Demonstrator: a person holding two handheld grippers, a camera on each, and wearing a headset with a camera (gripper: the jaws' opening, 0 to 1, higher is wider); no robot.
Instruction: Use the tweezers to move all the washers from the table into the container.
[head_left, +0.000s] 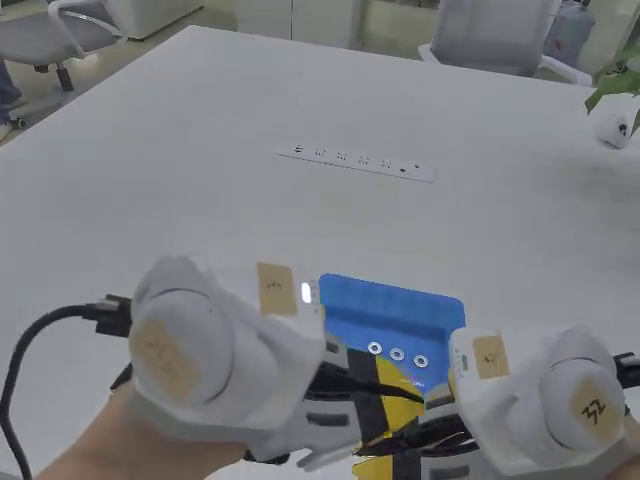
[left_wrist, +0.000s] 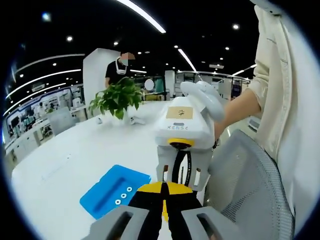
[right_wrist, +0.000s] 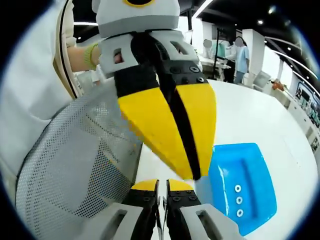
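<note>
Washers (head_left: 397, 354), three of them, lie in a short row inside the shallow recess of the blue container (head_left: 390, 295), which sits low and centre in the head view, on the white table (head_left: 200, 150) close to its near edge. We judge the task to be far along or finished: every washer we can make out is already in the container, and the bare tabletop around it carries none that we can see. The strip of table hidden under the two grippers leaves that unconfirmed. The left gripper (right_wrist: 190, 172) hangs just beside the container's near side, at the centre of the right gripper view. Its yellow jaws are pressed together along a dark seam, and we cannot make out anything between them. The right gripper (left_wrist: 180, 175) faces it from close by, at the centre of the left gripper view. Its jaws are also drawn together with only a thin slit left, and we cannot tell whether the tweezers sit in that slit. If any washers remain, they would have to be found under the grippers. Further out, a white power strip (head_left: 355, 162) lies on the table at upper centre of the head view, well apart from the container. A potted plant (left_wrist: 117, 97) stands at the table's far end.
</note>
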